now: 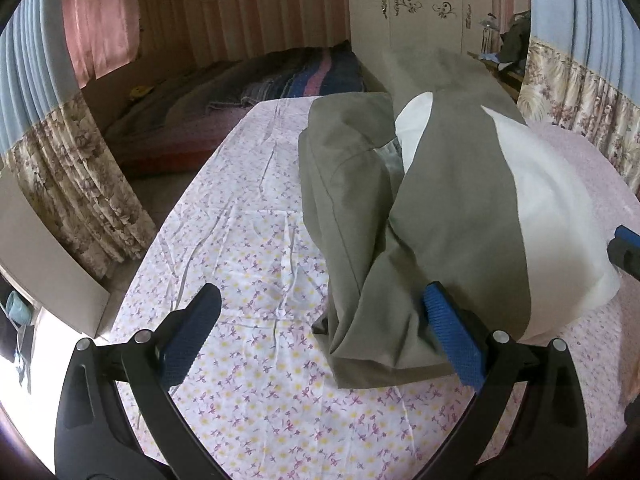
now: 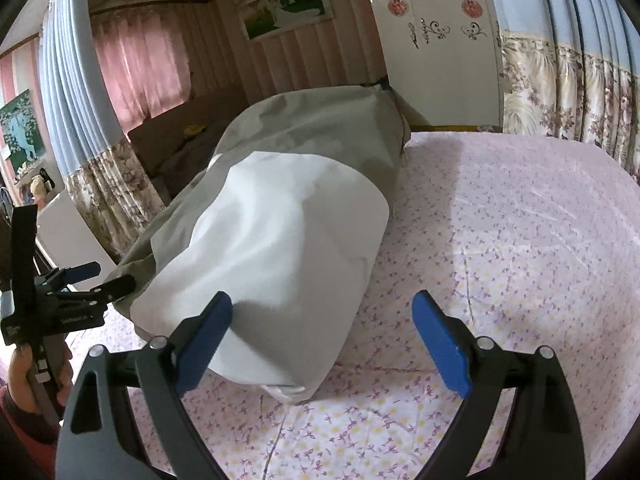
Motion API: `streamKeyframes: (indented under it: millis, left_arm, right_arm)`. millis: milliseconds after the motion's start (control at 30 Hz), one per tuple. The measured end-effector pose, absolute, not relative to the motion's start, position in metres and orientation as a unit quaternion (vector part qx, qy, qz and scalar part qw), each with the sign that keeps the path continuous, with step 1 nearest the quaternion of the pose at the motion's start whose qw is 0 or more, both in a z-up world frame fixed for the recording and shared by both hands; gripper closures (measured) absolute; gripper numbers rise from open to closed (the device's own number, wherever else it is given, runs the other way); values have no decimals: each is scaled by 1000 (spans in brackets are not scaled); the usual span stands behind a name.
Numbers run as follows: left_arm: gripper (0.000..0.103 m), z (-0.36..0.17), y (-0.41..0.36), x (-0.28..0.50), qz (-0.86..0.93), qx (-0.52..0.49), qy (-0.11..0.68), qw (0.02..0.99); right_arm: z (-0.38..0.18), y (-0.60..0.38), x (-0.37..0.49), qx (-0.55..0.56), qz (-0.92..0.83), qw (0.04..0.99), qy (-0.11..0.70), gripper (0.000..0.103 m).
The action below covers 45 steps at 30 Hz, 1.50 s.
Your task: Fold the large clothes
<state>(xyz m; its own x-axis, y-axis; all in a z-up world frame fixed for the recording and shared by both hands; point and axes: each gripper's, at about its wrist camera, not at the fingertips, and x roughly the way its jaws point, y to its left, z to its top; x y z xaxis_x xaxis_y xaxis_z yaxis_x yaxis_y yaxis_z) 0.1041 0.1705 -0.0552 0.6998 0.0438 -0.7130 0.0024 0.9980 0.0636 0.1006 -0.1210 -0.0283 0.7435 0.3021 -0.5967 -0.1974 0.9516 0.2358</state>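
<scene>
A large olive-grey and white garment [image 1: 448, 208] lies bunched along the table, which is covered by a floral sheet [image 1: 256, 264]. My left gripper [image 1: 326, 320] is open at the garment's near olive end. Its right pad [image 1: 452, 336] rests against the cloth and its left pad [image 1: 196, 324] is over bare sheet. In the right wrist view the garment [image 2: 272, 248] shows its white part nearest. My right gripper [image 2: 324, 324] is open, its left pad [image 2: 208, 340] beside the white corner and its right pad [image 2: 440, 344] over the sheet. The left gripper [image 2: 96, 280] appears far left, held by a hand [image 2: 24, 376].
The sheet-covered table [image 2: 520, 220] stretches wide to the right of the garment. Its left edge drops off near a white board [image 1: 52, 264] and floral curtains [image 1: 76, 184]. A bed with a striped blanket [image 1: 304, 72] and a white wardrobe [image 1: 420, 20] stand behind.
</scene>
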Motion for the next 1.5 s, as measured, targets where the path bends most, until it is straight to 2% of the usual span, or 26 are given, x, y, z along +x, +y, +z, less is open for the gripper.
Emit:
streamKeyframes:
  millis: [333,700,900,933,967,1067,1100,1300,1500]
  left_arm:
    - [3,-85,162,122,-17,45,417,908]
    - [3,-95,159,140,-88,76,436,892]
    - [3,-99,149,143,-99,108,426,893]
    - [5,-99,149,143,-104,109,426,892]
    - [12,-99,149,144,-114,105,429,890]
    - [45,-96,137,142,-149,116,431,882]
    - [51,-94,132,140,-149,128,430,881]
    - [59,-86,114,137,-131,144,423,885]
    - [65,-73,69,132,-143,140,407,891]
  right_arm:
    - [-44,-108,107,85,151,913,369,11]
    - [-61,-96,133,39,213,886,409,11]
    - [-68,-76,144,-33,219,881,418,14]
    - [-68,-73,146,-46,223,880,418,16]
    - [-68,-70,147,-62,227,878,416,20]
    - [-62,-58,149,-106,237,874,411,34]
    - [-60,-56,147,-116,239,874,406,40]
    - [-44,-50,134,-183,244,883,356,61]
    - [-29,-84,137,-193,210,898,336,67]
